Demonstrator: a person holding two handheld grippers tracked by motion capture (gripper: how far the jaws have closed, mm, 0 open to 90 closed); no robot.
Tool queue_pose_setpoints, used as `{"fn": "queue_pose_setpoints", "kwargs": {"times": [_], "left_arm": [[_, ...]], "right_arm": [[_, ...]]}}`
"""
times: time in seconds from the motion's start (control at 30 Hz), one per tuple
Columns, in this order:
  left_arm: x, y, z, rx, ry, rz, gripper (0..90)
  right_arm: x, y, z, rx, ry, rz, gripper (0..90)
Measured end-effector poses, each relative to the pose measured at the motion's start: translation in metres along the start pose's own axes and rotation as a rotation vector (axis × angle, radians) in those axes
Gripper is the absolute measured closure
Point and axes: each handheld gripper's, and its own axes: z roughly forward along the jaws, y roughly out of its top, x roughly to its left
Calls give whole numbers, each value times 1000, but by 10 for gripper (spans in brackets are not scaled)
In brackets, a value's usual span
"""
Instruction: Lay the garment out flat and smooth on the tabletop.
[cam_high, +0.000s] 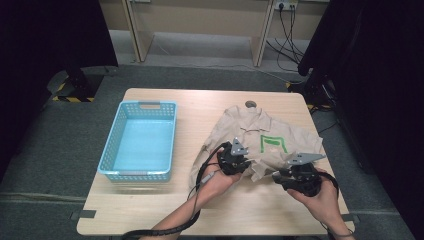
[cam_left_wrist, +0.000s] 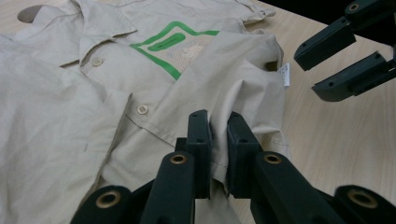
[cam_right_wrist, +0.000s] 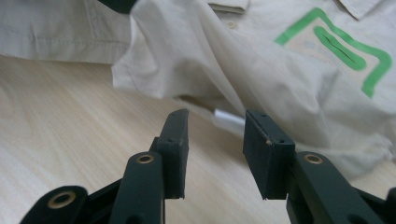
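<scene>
A beige button shirt (cam_high: 265, 131) with a green outlined chest pocket (cam_high: 273, 143) lies crumpled on the right half of the wooden table (cam_high: 150, 205). My left gripper (cam_left_wrist: 219, 123) is shut on a fold of the shirt (cam_left_wrist: 70, 116) near its lower front edge, and the cloth bunches between the pads. It sits at the shirt's near left side (cam_high: 244, 164). My right gripper (cam_right_wrist: 215, 123) stands open just above the table, with nothing between its jaws. The shirt's hem (cam_right_wrist: 280, 79) and a white label (cam_right_wrist: 229, 120) lie just beyond its tips. It also appears in the high view (cam_high: 278, 175) and in the left gripper view (cam_left_wrist: 327, 65).
A light blue plastic basket (cam_high: 112, 145), with nothing in it, stands on the left half of the table. A grey round cap (cam_high: 250, 104) sits at the table's far edge behind the collar. Bare wood stretches along the near edge. Dark curtains flank both sides.
</scene>
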Motion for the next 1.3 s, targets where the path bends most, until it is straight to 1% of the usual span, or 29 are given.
{"fn": "queue_pose_setpoints", "kwargs": {"times": [0.07,0.17,0.23,0.27,0.37,0.43,0.5,0.63,0.7,0.8,0.87,0.9,0.93,0.97,1.03,1.07,1.13,1.2,1.3], "left_arm": [[0,0,1,3,4,2,824],[-1,0,2,5,9,8,824],[-1,-1,2,7,10,11,824],[-1,-1,2,9,12,13,824],[-1,0,3,11,14,11,824],[-1,-1,3,12,17,12,824],[-1,-1,3,15,17,15,824],[0,-1,4,17,18,11,824],[1,-1,4,18,19,12,824],[1,-1,4,16,25,15,824],[1,-1,3,18,27,17,823],[1,-1,3,18,28,18,823],[2,-1,4,19,30,18,824],[2,0,4,19,30,15,824],[3,0,4,17,36,10,823],[3,0,4,16,36,9,824],[3,-1,4,16,36,6,824],[3,-1,4,20,32,9,824],[2,-1,5,21,31,13,824]], "right_arm": [[2,5,7,9,7,-20,633],[5,8,21,55,21,-62,649],[8,10,29,77,8,-92,650],[10,11,32,86,9,-103,651],[12,13,41,112,4,-134,656],[11,12,48,131,20,-140,666],[10,12,52,136,20,-144,704],[8,10,55,137,25,-158,858],[10,9,55,134,31,-171,900],[11,5,52,139,36,-186,900],[11,2,47,131,38,-180,900],[11,1,44,118,29,-181,900],[11,1,40,103,10,-195,900],[10,2,37,89,0,-202,883],[8,6,35,62,1,-211,795],[8,8,35,57,4,-211,760],[8,11,37,47,12,-220,734],[9,13,42,59,6,-238,705],[8,14,49,76,21,-260,690]]}}
